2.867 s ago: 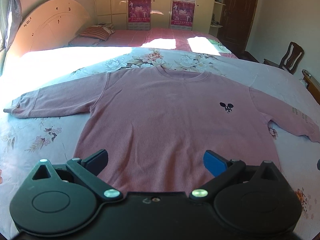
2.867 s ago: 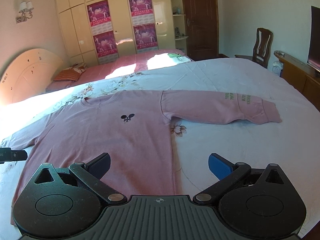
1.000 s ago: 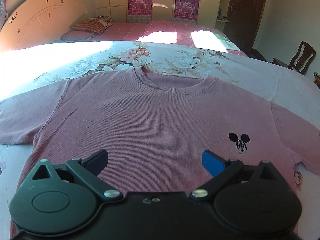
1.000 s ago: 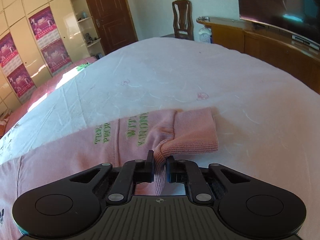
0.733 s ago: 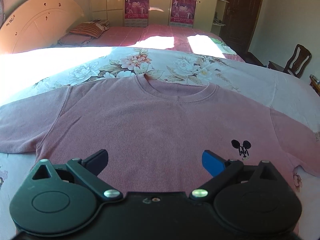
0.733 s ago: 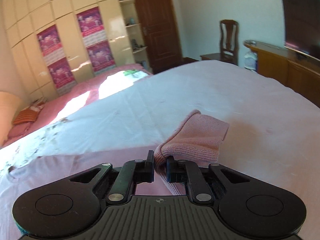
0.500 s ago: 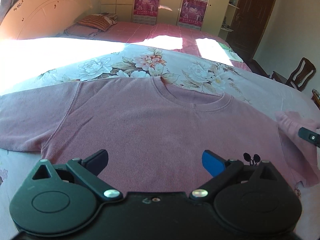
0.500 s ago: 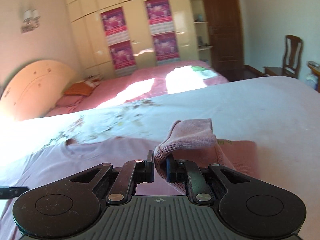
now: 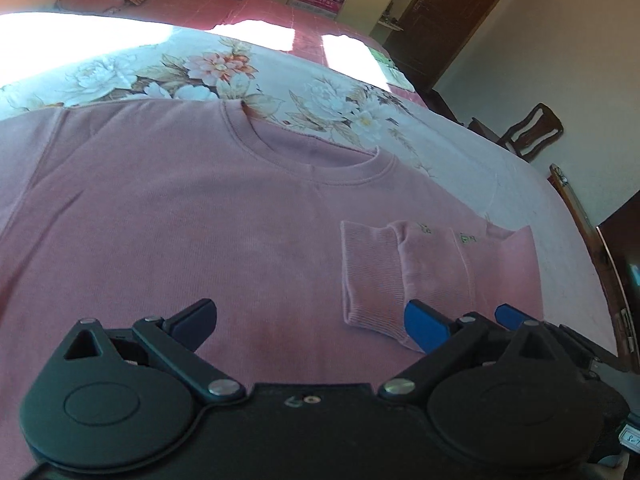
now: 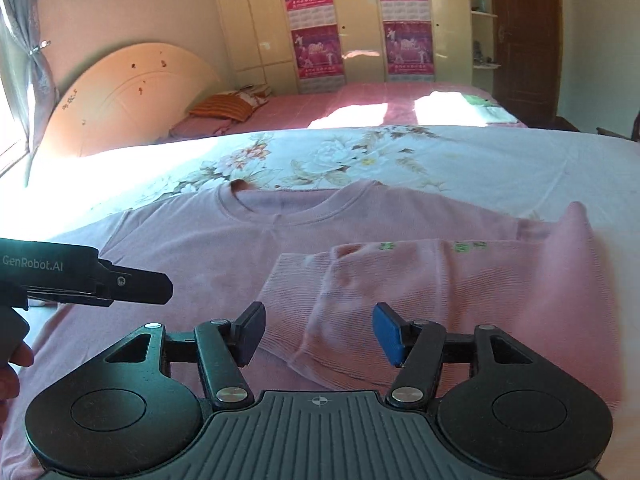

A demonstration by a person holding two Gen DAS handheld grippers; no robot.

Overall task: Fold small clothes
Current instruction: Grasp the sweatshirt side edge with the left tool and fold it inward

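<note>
Nearest, right wrist view: right gripper (image 10: 319, 334) low over the sweater, jaws apart, having just been opening. The ribbed cuff (image 10: 296, 304) lies flat between them; neither pad presses it. A second ago this cuff was pinched tight and lay out on the bare sheet to the side; it has since come across and now rests on the chest of the pink sweater (image 9: 168, 216). Judgement: first sleeve fold is made and let go.

Left gripper (image 9: 310, 322): jaws wide apart, nothing between them but the sweater front beneath; it hangs just beside the right gripper over the lower chest. A bit of the person's hand (image 10: 10, 364) shows at the frame edge behind it.

Next out: folded sleeve (image 10: 460, 280) lying crosswise, green lettering up, crease at the shoulder. Beyond, the round neckline (image 9: 316, 160), flat. The other sleeve runs off the left of the frame, apparently not folded; judged next in line.

Count: one sweater, two sleeves (one folded, one apparently not), two grippers.

Farther: floral bedsheet (image 10: 328, 152) carrying the sweater, a second bed (image 10: 360, 100) with one striped pillow (image 10: 224, 106), a curved headboard (image 10: 132, 88), four posters (image 10: 408, 46) on the wardrobe doors, one wooden chair (image 9: 528, 128), one dark door (image 10: 524, 36).
</note>
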